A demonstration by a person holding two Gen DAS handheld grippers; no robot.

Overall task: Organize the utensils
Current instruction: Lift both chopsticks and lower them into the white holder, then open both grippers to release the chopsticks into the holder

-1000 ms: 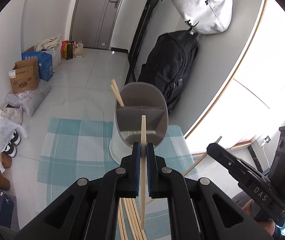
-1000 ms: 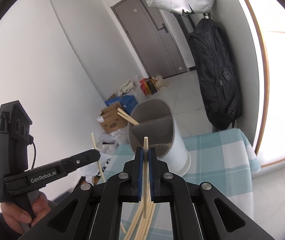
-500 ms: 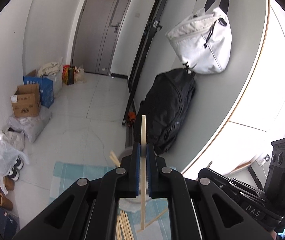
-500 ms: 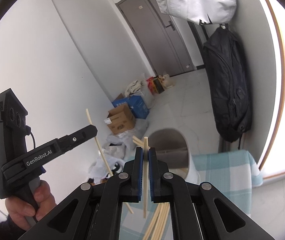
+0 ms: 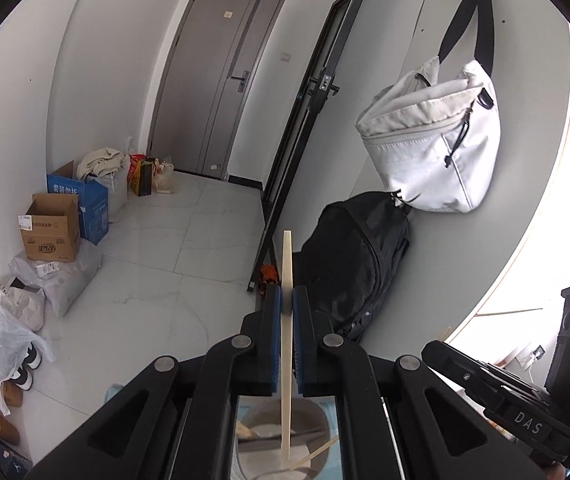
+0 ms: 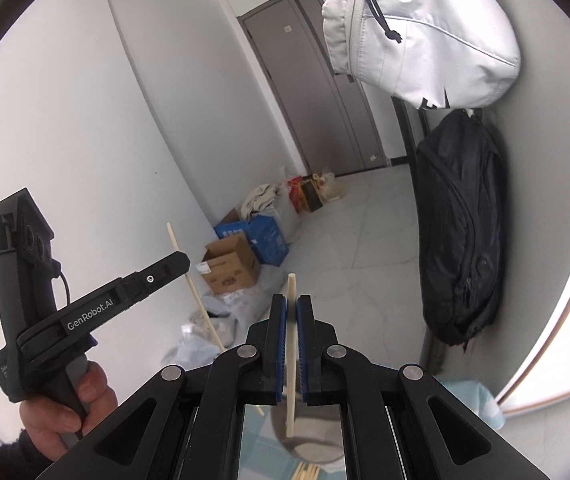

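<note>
1. Two pale wooden chopsticks are held upright over the grey divided utensil holder (image 5: 285, 440): one (image 5: 286, 320) clamped in the left gripper (image 5: 286, 308), the other (image 6: 291, 344) in the right gripper (image 6: 291, 312).
2. If released off-centre, a stick could strike the rim and fall onto the checked cloth (image 6: 481, 400).

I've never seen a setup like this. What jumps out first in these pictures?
Each black gripper pinches a pale chopstick upright between blue-padded jaws: the left gripper holds the left chopstick, the right gripper the right chopstick, both poised above a grey utensil holder below. Behind, a white bag hangs on the wall over a black backpack.
</note>
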